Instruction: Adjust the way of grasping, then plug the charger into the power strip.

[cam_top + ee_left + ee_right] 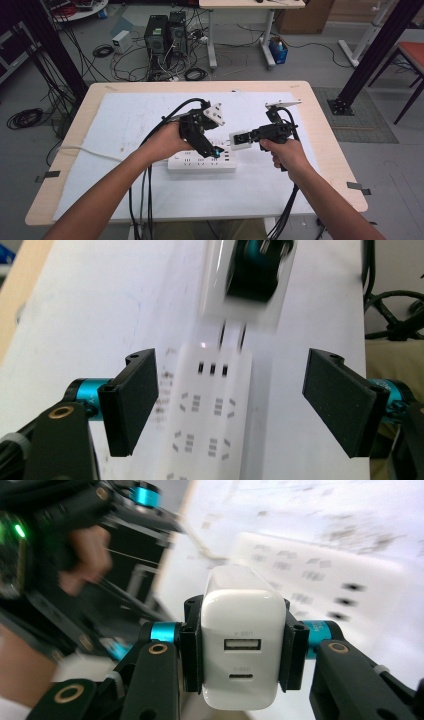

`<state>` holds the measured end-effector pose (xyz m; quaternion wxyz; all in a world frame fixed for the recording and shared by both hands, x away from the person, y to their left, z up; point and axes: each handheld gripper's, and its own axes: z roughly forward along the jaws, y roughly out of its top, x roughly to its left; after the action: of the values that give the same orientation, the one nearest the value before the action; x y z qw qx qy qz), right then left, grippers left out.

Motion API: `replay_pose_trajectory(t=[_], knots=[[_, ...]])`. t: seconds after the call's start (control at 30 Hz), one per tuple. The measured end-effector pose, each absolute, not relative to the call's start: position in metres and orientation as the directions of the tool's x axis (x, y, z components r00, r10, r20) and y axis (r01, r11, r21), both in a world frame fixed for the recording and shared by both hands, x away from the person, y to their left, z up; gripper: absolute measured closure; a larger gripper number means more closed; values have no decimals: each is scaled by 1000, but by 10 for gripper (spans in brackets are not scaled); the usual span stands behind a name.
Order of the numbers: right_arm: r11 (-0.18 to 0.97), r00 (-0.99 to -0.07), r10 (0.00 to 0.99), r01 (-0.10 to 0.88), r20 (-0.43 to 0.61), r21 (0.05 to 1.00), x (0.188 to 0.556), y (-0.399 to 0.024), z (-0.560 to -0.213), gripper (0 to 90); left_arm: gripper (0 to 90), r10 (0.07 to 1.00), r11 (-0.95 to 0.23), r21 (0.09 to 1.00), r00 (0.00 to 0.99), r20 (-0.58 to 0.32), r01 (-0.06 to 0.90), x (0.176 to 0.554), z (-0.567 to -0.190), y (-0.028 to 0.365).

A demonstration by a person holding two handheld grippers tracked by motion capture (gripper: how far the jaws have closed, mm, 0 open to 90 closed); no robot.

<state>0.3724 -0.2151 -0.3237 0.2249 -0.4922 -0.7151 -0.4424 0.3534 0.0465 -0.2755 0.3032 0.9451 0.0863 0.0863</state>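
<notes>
Now my right gripper (242, 647) is clamped on the white charger (243, 645), prongs hovering just above the power strip (201, 162) on the white mat, left gripper (240, 405) spread astride it, so next I must line prongs over slots

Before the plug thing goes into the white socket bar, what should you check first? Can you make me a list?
1. Charger gripped firmly by the right gripper: ok, both pads press its sides.
2. Prongs pointing at the power strip: ok, they hang just above its end, not yet in.
3. Prongs lined up with the right slots: cannot tell, the picture is blurred there.
4. Left gripper steadying the strip: not ok, its jaws stand open on either side without touching it.
5. Strip lying flat on the white mat: ok.
6. Cables out of the way of the strip: ok, they trail off toward the person.
</notes>
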Motion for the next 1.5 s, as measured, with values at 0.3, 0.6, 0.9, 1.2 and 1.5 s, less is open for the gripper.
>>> replay_pose_trajectory(t=[0.3,0.6,0.9,1.2,1.5], knots=[[203,-486,636,855,599,477,372,-242,-320,623,204,310,-838,488,949,57,244,360,-284,96],[336,-564,706,799,428,499,371,-248,-313,622,204,372,-857,391,928,20,335,364,-284,138],[502,-652,726,719,219,480,370,-252,-289,622,204,406,-866,325,914,10,381,364,-284,166],[584,-696,708,672,118,456,372,-251,-281,622,204,416,-865,319,909,24,388,360,-285,189],[606,-720,685,649,111,460,373,-243,-281,622,204,466,-836,322,885,-12,445,359,-285,202]])
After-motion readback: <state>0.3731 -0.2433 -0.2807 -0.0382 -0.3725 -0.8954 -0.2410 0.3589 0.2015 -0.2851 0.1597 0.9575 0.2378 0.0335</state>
